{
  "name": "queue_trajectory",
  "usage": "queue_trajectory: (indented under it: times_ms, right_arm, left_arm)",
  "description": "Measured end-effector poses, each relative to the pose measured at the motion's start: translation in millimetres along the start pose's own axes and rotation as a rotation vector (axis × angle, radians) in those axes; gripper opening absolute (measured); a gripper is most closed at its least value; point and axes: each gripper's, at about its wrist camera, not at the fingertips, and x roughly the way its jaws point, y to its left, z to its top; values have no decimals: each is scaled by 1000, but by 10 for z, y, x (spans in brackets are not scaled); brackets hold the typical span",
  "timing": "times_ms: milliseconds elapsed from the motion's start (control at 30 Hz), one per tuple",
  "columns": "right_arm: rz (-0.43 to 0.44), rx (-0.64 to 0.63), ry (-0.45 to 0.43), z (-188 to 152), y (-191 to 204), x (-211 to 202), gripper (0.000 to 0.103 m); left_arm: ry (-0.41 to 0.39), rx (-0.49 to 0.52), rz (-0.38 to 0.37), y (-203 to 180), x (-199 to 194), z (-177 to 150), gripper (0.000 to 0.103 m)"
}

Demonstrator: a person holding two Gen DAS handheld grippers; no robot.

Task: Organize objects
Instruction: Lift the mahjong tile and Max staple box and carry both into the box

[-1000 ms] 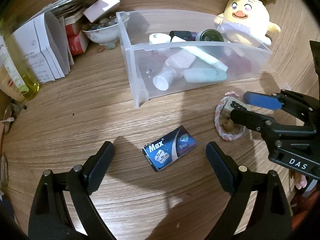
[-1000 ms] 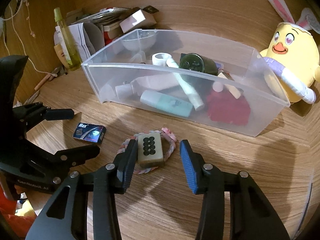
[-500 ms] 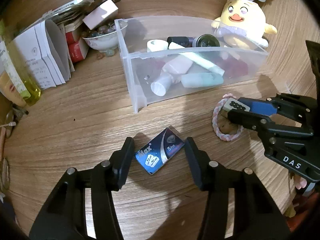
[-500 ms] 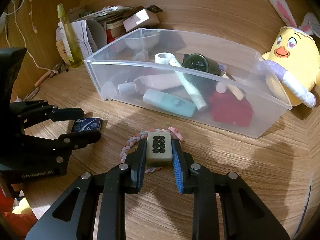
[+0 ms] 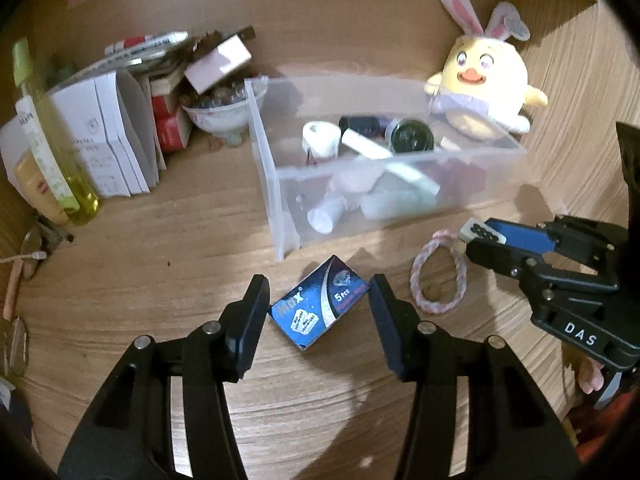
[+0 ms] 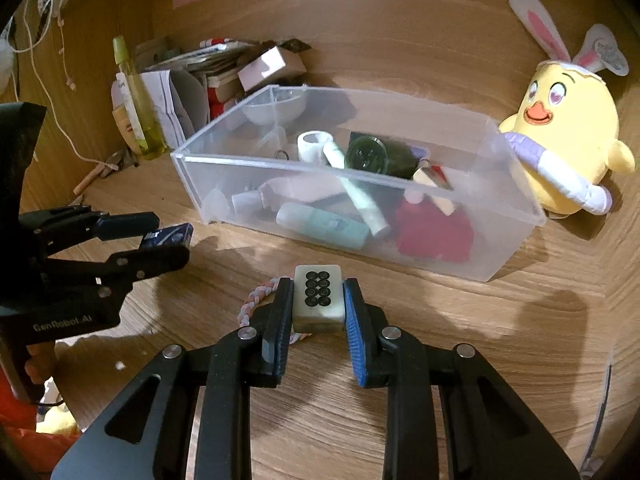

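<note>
Wooden desk (image 5: pixel 140 248), clear bin (image 5: pixel 280 208), braided loop (image 5: pixel 438 276)

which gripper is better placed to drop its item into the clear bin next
Probably the right. The right gripper is clamped on the mahjong tile, directly before the clear bin. The left gripper grips the blue Max box only diagonally by its corners, off the bin's end.

Bin's contents (image 5: pixel 384 184) blurred, indistinct

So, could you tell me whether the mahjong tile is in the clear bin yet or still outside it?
Outside. The mahjong tile sits clamped in the right gripper, in front of the clear bin.
</note>
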Motion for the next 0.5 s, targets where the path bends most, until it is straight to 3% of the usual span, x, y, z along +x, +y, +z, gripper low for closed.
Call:
queue_trajectory:
  times_ms: [500]
  right_arm:
    - [-34, 35, -110, 177, -119, -341, 23]
  left_arm:
    - [-144, -7, -18, -94, -323, 339, 51]
